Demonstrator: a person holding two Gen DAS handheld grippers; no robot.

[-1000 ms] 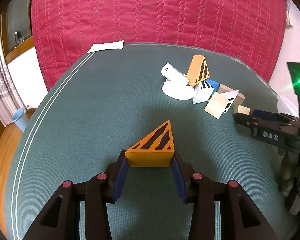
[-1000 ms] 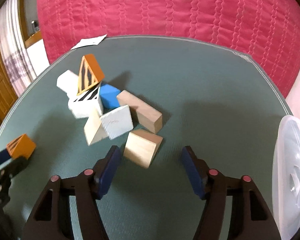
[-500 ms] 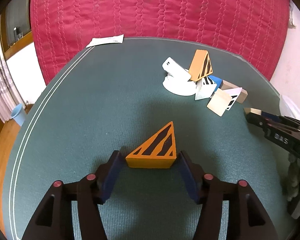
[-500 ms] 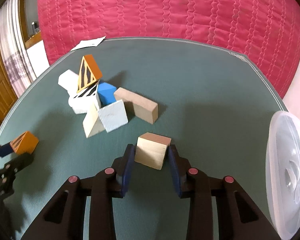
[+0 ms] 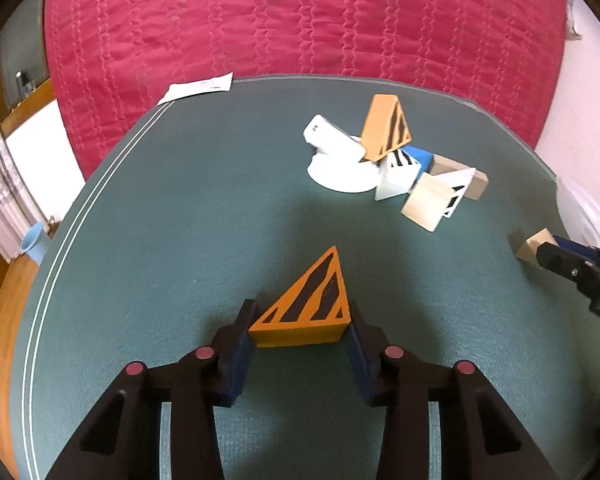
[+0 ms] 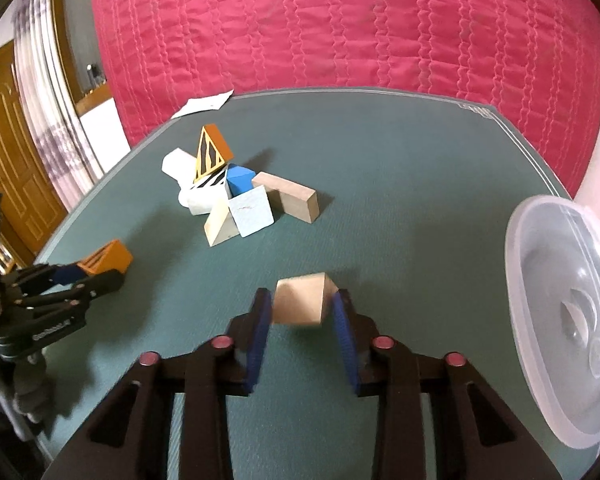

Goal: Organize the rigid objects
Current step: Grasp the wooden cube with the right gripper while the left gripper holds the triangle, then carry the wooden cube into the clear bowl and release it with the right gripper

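An orange wedge with black stripes (image 5: pixel 312 300) sits on the green table mat (image 5: pixel 180 240). My left gripper (image 5: pixel 300 320) is closing on it, and both blue pads touch its sides. My right gripper (image 6: pixel 302 300) is shut on a plain wooden block (image 6: pixel 296 308), held just above the mat. In the left wrist view that block (image 5: pixel 534 248) shows at the right edge. A pile of blocks (image 6: pixel 236 196) lies beyond: a second orange striped wedge (image 6: pixel 212 152), white pieces, a blue block (image 6: pixel 240 178) and a wooden plank (image 6: pixel 296 198).
A clear plastic tub (image 6: pixel 560 300) stands at the table's right edge. A sheet of paper (image 5: pixel 196 86) lies at the far left edge. A red quilted cover (image 5: pixel 300 20) rises behind the table. Bare mat lies between the two grippers.
My right gripper closed on the wooden block and drew it away from the pile, slightly raised. My left gripper opened off the orange wedge, then closed on it again.
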